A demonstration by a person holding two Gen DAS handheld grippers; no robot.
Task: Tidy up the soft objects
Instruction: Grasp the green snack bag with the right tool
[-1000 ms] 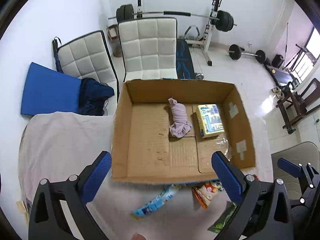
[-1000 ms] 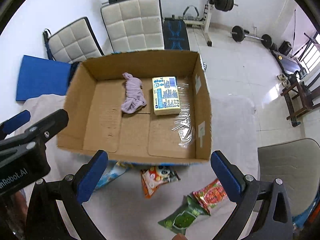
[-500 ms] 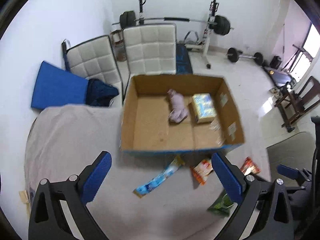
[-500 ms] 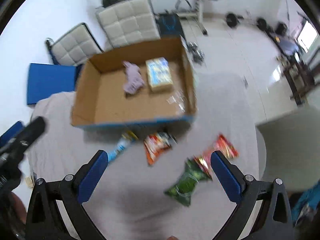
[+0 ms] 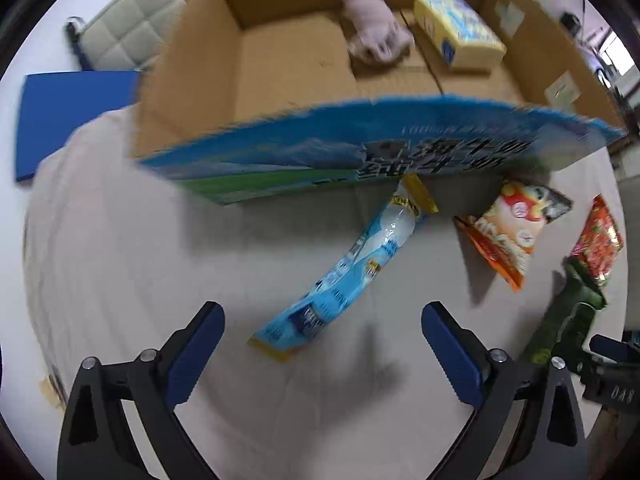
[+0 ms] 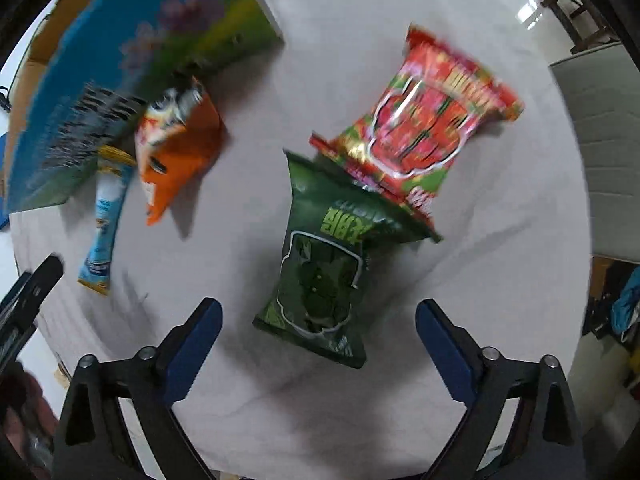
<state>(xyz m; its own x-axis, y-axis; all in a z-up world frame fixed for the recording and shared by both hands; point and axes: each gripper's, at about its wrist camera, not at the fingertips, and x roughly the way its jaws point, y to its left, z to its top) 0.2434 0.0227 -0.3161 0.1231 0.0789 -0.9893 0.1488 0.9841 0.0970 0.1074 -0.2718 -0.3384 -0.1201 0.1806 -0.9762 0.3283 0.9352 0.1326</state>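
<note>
Grey cloth (image 6: pixel 500 280) covers the table; on it the green snack bag (image 6: pixel 320 276) lies straight ahead of the right gripper (image 6: pixel 318 320), long axis running away between its wide-open, empty jaws; the left gripper (image 5: pixel 322 332), equally spread and empty, faces the blue packet (image 5: pixel 352 272) lying diagonally

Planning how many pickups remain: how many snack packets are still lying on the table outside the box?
4: a long light-blue packet by the cardboard box, an orange pouch beside it, a green bag before the right tongs, and a red bag overlapping it. The box could hide more.
</note>
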